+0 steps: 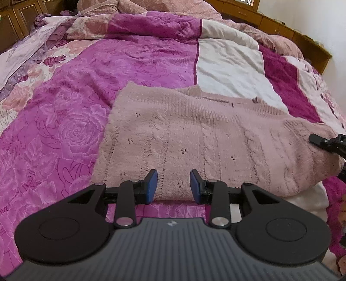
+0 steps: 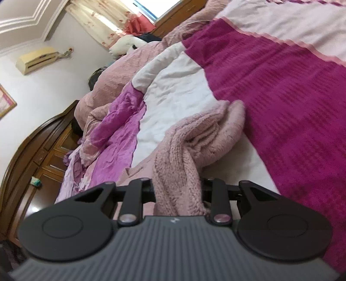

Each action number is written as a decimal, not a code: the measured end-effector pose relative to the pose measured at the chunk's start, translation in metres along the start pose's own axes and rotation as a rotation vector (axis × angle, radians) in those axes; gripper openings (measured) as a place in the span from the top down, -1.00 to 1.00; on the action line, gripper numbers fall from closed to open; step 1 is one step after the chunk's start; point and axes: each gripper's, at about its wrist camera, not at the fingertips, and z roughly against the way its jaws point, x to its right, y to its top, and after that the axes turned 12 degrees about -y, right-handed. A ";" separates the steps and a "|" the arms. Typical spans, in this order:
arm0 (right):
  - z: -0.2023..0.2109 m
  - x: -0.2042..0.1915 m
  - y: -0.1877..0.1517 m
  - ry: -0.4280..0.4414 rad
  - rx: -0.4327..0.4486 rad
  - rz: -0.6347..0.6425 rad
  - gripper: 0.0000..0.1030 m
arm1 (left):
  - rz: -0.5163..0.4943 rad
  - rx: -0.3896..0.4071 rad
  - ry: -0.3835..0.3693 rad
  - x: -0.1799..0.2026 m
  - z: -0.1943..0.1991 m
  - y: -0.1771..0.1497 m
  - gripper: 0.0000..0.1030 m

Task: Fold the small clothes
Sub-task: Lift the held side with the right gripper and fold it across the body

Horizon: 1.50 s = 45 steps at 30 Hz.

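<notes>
A pale pink cable-knit sweater (image 1: 194, 134) lies spread flat on the bed, its near hem toward me. My left gripper (image 1: 174, 186) sits at that hem; its blue pads (image 1: 152, 183) press a thick fold of the knit from both sides. In the right wrist view, a bunched part of the sweater (image 2: 179, 173) rises off the bed and runs between the jaws of my right gripper (image 2: 177, 188), which is shut on it; the knit hides the pads. A black finger (image 1: 317, 139) of the right gripper shows at the sweater's right end.
The bed carries a magenta rose-print quilt (image 1: 64, 129) with white (image 1: 227, 71) and dark pink (image 2: 281, 97) patches. Rumpled pink bedding (image 1: 134, 8) is heaped at the far end. Wooden cabinets (image 2: 49, 155) line the bed's side. A wall air conditioner (image 2: 36, 59) hangs high.
</notes>
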 end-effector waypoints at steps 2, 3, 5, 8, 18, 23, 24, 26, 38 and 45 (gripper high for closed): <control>0.000 -0.006 0.000 0.000 0.002 0.011 0.43 | -0.014 0.007 0.004 -0.002 0.004 0.001 0.22; 0.000 -0.010 0.000 0.002 0.002 0.017 0.43 | -0.023 0.010 0.007 -0.003 0.006 0.003 0.22; 0.000 -0.016 0.001 0.002 0.003 0.028 0.43 | -0.027 0.023 0.009 -0.007 0.012 0.007 0.22; 0.001 -0.026 0.002 0.010 0.008 0.053 0.43 | -0.019 0.040 0.000 -0.014 0.022 0.014 0.22; 0.003 -0.080 0.004 0.024 0.010 0.183 0.44 | 0.010 0.087 0.049 -0.043 0.045 0.019 0.21; 0.002 -0.114 0.000 0.054 -0.001 0.239 0.44 | 0.027 0.098 0.064 -0.059 0.053 0.018 0.21; 0.002 -0.121 -0.002 0.064 -0.004 0.248 0.44 | 0.029 0.100 0.068 -0.061 0.054 0.018 0.21; 0.002 -0.136 -0.005 0.080 -0.007 0.275 0.44 | 0.033 0.105 0.074 -0.067 0.057 0.017 0.21; -0.047 -0.211 -0.069 0.066 -0.132 0.513 0.45 | 0.081 0.115 0.089 -0.091 0.060 0.009 0.21; -0.074 -0.219 -0.100 0.030 -0.192 0.572 0.45 | 0.114 0.112 0.093 -0.108 0.061 0.000 0.21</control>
